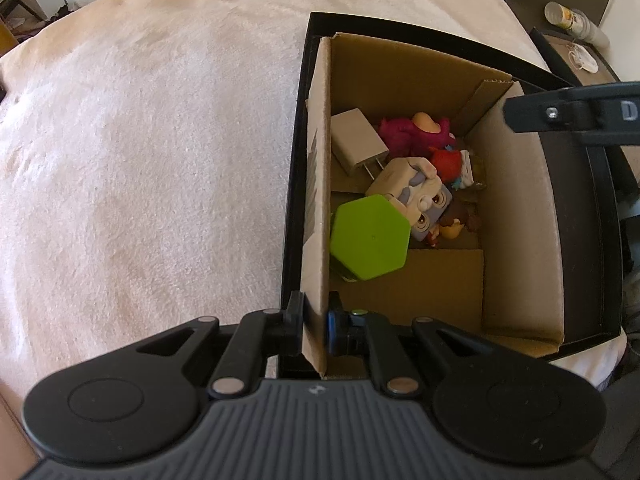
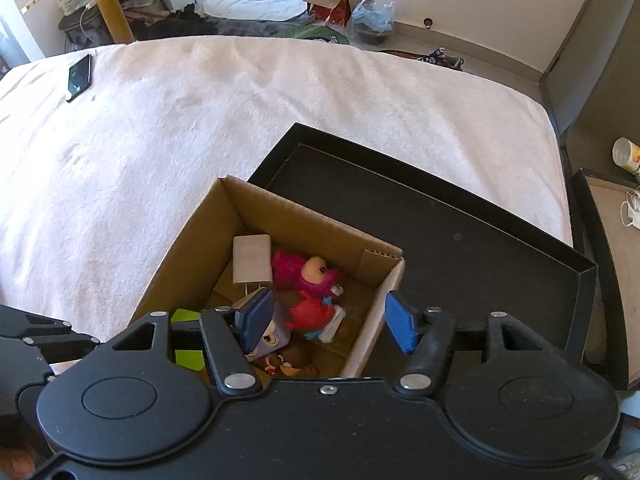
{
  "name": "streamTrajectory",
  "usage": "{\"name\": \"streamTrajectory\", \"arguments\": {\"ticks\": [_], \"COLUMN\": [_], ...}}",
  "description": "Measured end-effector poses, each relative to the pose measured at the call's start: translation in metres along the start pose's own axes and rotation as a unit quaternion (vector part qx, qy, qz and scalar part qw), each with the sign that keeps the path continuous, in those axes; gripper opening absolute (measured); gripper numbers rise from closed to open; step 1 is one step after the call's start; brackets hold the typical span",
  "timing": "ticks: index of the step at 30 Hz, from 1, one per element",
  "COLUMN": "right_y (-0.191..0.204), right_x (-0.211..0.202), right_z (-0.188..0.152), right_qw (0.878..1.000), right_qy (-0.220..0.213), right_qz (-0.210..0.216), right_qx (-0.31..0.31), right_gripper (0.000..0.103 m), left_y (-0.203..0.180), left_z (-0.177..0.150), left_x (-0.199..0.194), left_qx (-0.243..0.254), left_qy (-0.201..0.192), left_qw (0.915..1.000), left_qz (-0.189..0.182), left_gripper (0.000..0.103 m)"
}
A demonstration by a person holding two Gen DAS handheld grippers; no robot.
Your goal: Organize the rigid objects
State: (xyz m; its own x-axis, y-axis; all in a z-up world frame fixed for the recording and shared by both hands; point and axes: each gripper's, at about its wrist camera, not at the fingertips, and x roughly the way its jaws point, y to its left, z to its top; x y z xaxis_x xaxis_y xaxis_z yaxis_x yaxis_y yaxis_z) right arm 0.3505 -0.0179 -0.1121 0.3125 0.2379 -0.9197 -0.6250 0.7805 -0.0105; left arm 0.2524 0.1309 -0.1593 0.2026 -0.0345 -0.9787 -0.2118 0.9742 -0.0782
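Left wrist view: the box (image 1: 400, 280), open-topped cardboard, sits inside a black tray (image 1: 292, 184) on a pale blanket (image 1: 140, 160). The left gripper (image 1: 314, 330) is clamped on the box's near wall, one finger outside it and one inside, so the wall stands directly ahead of the tool. Beyond the fingers, on the box floor, lie a green block (image 1: 370, 236), a white charger (image 1: 356, 146), a pink toy (image 1: 412, 128), a red toy (image 1: 448, 162) and a square-faced figure (image 1: 420, 196), crowded together toward the far end.

Right wrist view: the right gripper (image 2: 330, 326) hangs over the box with its jaws part-way apart and nothing between them; its left pad (image 2: 258, 318) is above the figure (image 2: 272, 338), and its right pad (image 2: 402, 326) is outside the box's right wall (image 2: 376, 320). The red toy (image 2: 310, 314) lies just below the gap.

Risks, as judged: the jaws straddle the wall, so a descent may catch or crush the cardboard edge. A pull by the left gripper may bend the thin wall or tip the box, spilling toys into the tray. The packed toys may be nudged together, so a grasp may take two or slip. A phone (image 2: 79, 76) lies well ahead, clear of both tools.
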Motion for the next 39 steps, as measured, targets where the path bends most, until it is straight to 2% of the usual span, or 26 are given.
{"name": "streamTrajectory", "arguments": {"ticks": [7,16,19,24,30,39], "right_y": [-0.016,-0.053,-0.066,-0.084,-0.092,-0.088], "right_x": [-0.018,-0.047,-0.060,-0.078,-0.099,-0.120], "right_z": [-0.019,-0.071,-0.091,-0.125,-0.160,-0.202], "right_qw": [0.999,0.995,0.994,0.988,0.980,0.973], "right_qy": [-0.016,-0.036,-0.050,-0.073,-0.102,-0.124], "right_qz": [0.012,0.022,0.011,0.005,0.002,-0.013], "right_qx": [0.026,0.085,0.100,0.134,0.169,0.196], "right_gripper": [0.063,0.068,0.075,0.083,0.090,0.098], "left_y": [-0.011,-0.024,-0.026,-0.032,-0.051,-0.070], "left_z": [0.000,-0.003,-0.008,-0.019,-0.038,-0.070], "left_x": [-0.013,-0.043,-0.052,-0.061,-0.071,-0.097], "left_qx": [0.021,0.039,0.036,0.031,0.052,0.070], "left_qy": [-0.004,-0.017,-0.024,-0.039,-0.057,-0.098], "left_qw": [0.9997,0.9989,0.9991,0.9987,0.9969,0.9918], "left_qz": [0.012,0.019,0.002,-0.005,-0.019,-0.042], "left_gripper": [0.011,0.018,0.024,0.054,0.072,0.080]}}
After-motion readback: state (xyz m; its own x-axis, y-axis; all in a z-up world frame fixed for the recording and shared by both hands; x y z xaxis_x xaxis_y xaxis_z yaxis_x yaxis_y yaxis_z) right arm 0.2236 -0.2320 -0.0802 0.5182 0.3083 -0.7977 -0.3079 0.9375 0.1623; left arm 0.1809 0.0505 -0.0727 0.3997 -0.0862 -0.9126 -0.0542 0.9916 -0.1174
